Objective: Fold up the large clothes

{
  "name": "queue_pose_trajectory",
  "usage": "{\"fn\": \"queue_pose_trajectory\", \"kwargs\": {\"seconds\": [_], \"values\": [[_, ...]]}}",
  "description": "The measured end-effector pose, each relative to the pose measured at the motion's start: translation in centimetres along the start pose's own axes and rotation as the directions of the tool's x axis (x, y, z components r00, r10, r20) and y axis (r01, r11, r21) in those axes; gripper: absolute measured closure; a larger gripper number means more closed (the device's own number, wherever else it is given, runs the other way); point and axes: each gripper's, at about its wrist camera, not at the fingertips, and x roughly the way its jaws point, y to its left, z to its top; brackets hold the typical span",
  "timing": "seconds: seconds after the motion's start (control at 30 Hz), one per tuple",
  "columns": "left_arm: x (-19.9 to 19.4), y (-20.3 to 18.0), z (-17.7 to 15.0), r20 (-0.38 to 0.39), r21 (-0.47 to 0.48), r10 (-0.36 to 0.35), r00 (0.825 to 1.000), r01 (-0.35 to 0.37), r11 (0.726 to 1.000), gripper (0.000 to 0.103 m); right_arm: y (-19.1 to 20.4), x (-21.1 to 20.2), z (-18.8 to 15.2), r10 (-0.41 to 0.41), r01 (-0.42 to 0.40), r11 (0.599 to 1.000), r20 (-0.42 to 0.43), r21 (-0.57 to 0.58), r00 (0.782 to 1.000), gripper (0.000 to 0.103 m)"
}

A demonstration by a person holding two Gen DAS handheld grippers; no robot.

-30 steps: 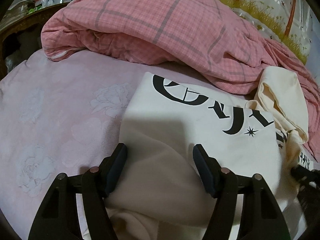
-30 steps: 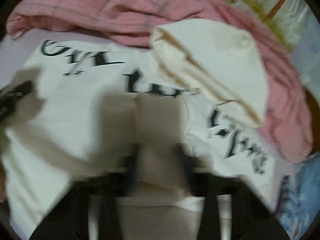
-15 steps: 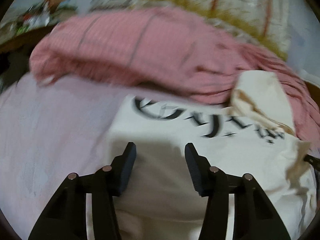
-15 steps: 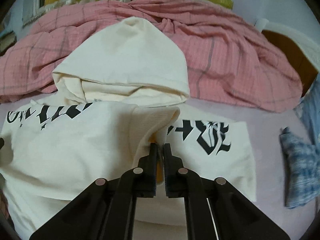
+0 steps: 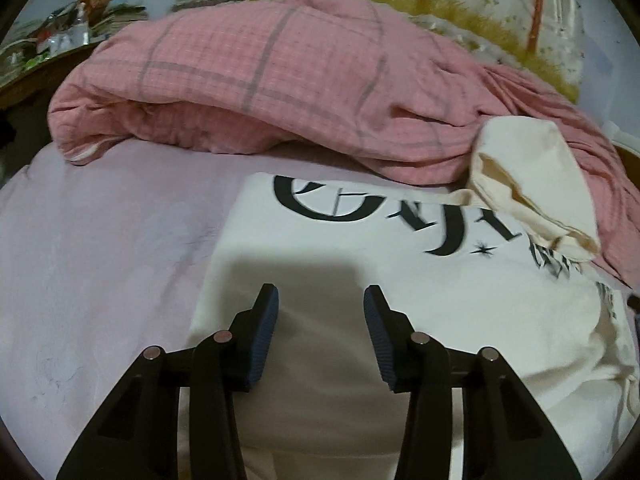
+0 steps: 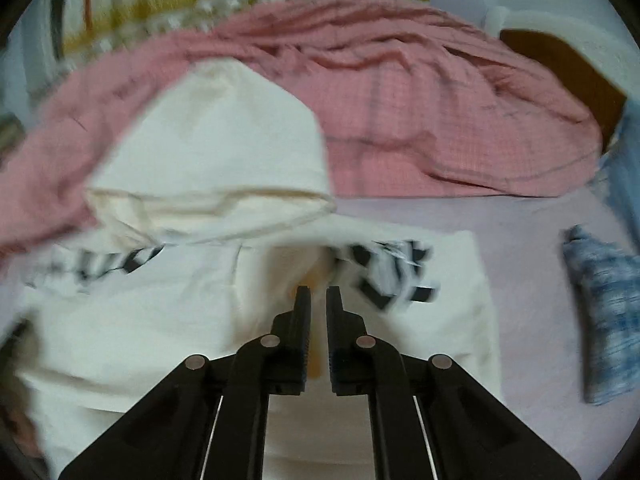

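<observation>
A cream hoodie (image 5: 400, 300) with black lettering lies flat on the pale pink bedsheet (image 5: 100, 260) in the lower centre of both views, its hood (image 6: 216, 160) resting against the rumpled pink checked quilt (image 5: 260, 72) that fills the upper part of the frame and blocks the far side of the bed. The left gripper (image 5: 318, 312) hovers over the hoodie with its fingers apart and closing, no fabric between them, while the right gripper (image 6: 318, 300) has its fingers almost together on a cream fold of the hoodie. Only the right wrist view, which is blurred, shows a blue patterned cloth (image 6: 604, 312) at the right edge, and only the left wrist view shows a cluttered shelf (image 5: 60, 40) in the upper left.
</observation>
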Motion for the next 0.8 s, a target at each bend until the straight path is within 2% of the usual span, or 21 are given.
{"fn": "queue_pose_trajectory", "kwargs": {"seconds": [0.07, 0.1, 0.23, 0.27, 0.3, 0.33, 0.37, 0.4, 0.43, 0.5, 0.57, 0.63, 0.7, 0.73, 0.8], "values": [[-0.8, -0.2, -0.1, 0.042, 0.006, 0.005, 0.999, -0.006, 1.0, 0.06, -0.6, 0.6, -0.8, -0.019, 0.019, 1.0, 0.002, 0.011, 1.0, 0.078], [-1.4, -0.5, -0.1, 0.069, 0.019, -0.007, 0.998, 0.005, 1.0, 0.06, -1.1, 0.8, -1.2, 0.0, 0.0, 0.999, 0.001, 0.033, 1.0, 0.074], [-3.6, -2.7, -0.2, 0.169, 0.134, -0.039, 0.985, 0.016, 0.991, 0.06, -1.7, -0.1, -1.3, 0.115, -0.117, 0.992, 0.035, 0.049, 0.993, 0.07], [-3.6, -3.1, -0.2, 0.162, 0.153, -0.053, 0.985, 0.028, 0.988, 0.06, -1.6, -0.5, -1.3, 0.149, -0.151, 0.988, 0.046, 0.036, 0.988, 0.065], [-3.3, -3.3, -0.2, 0.133, 0.147, -0.092, 0.987, 0.072, 0.986, 0.069, -1.4, -0.8, -1.3, 0.218, -0.219, 0.975, 0.046, 0.025, 0.975, 0.062], [-2.9, -3.1, -0.1, 0.102, 0.125, -0.132, 0.986, 0.119, 0.985, 0.082, -1.2, -0.8, -1.3, 0.26, -0.261, 0.965, 0.039, 0.026, 0.965, 0.058], [-2.0, -2.8, -0.1, 0.047, 0.096, -0.149, 0.988, 0.144, 0.985, 0.085, -1.0, -0.5, -1.4, 0.31, -0.31, 0.95, 0.022, 0.035, 0.951, 0.058], [-1.2, -2.7, -0.1, 0.01, 0.084, -0.122, 0.993, 0.12, 0.989, 0.086, -0.7, 0.0, -1.6, 0.351, -0.35, 0.935, -0.007, 0.049, 0.936, 0.058], [-0.1, -2.3, -0.2, -0.036, 0.072, -0.054, 0.998, 0.057, 0.996, 0.09, -0.3, 0.9, -1.9, 0.361, -0.359, 0.932, -0.047, 0.054, 0.931, 0.058], [1.7, -1.0, -0.5, -0.107, 0.026, 0.031, 0.994, -0.028, 0.999, 0.099, 0.5, 2.3, -2.6, 0.308, -0.306, 0.951, -0.095, 0.033, 0.947, 0.058], [2.4, 0.5, -0.6, -0.121, -0.047, 0.01, 0.993, -0.016, 0.999, 0.1, 1.1, 3.7, -3.3, 0.261, -0.263, 0.965, -0.137, 0.003, 0.955, 0.058], [2.6, -0.1, -0.8, -0.117, -0.011, 0.054, 0.992, -0.056, 0.998, 0.1, 1.4, 4.2, -3.7, 0.245, -0.248, 0.969, -0.131, -0.008, 0.961, 0.058], [2.2, -0.9, -0.7, -0.1, 0.027, 0.094, 0.991, -0.092, 0.995, 0.1, 2.0, 3.8, -3.9, 0.206, -0.213, 0.976, -0.12, -0.047, 0.971, 0.053], [1.9, -0.8, -0.6, -0.094, 0.024, 0.087, 0.992, -0.085, 0.996, 0.101, 2.2, 3.7, -4.0, 0.179, -0.187, 0.98, -0.11, -0.065, 0.978, 0.049], [0.2, -0.8, 0.2, -0.045, 0.016, 0.021, 0.999, -0.02, 1.0, 0.101, 2.0, 3.6, -4.0, 0.142, -0.147, 0.988, -0.101, -0.049, 0.985, 0.049]]}}
